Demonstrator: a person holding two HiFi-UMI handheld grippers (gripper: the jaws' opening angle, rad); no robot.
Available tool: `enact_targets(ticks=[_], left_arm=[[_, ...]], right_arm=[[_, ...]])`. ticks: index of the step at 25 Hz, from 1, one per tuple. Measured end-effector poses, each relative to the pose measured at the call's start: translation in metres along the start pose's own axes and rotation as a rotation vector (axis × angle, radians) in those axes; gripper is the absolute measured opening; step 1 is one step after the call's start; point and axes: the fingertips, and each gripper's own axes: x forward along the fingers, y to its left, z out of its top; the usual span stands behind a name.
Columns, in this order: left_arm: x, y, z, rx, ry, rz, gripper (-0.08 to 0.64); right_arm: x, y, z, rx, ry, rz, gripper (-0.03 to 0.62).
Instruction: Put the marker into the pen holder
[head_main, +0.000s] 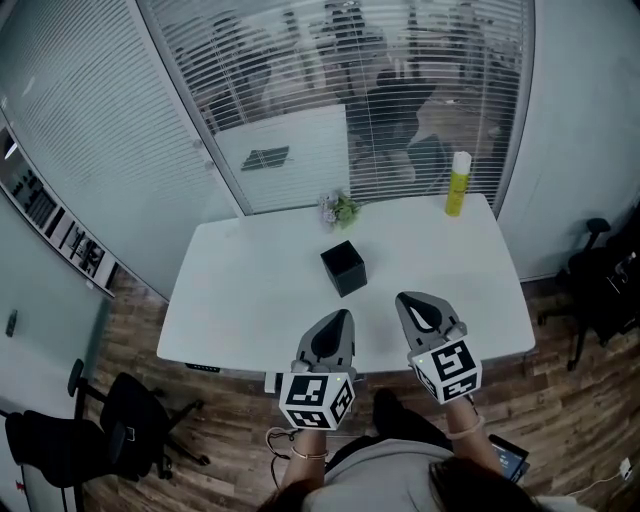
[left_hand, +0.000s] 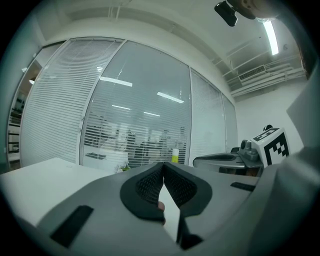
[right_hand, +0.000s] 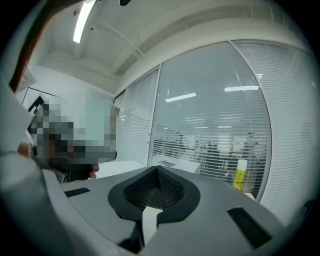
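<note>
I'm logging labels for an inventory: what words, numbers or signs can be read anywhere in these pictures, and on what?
No text can be read in any view.
On the yellow bottle: a label, too small and blurred to read.
On the cube of the left gripper and the cube of the right gripper: black-and-white square patterns only, no letters.
On the black pen holder: no print visible.

A white counter (head_main: 250, 290) stands on a wood-plank floor (head_main: 135, 325) before glass walls hung with slatted blinds (head_main: 400, 70) — a black office chair (head_main: 130, 425) nearby, a strip light (left_hand: 271, 36) overhead.
</note>
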Motion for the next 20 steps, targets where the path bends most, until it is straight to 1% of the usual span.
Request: enact_targets(ticks=[9,13,20], left_arm=[[0.004,-0.004,0.002,0.003,0.005,-0.009,0.02],[0.007,-0.008,0.002,0.005,0.005,-0.023,0.02],[0.012,-0.011,0.002,0.011,0.006,-0.044,0.02]], right_arm=[[-0.001,0.002,0.002,0.013,-0.011,0.007,0.028],[0.0,0.001,0.0,0.034,-0.011,0.018,0.028],[-0.001,-0.002,-0.001,0.021,0.004,0.005,0.028]])
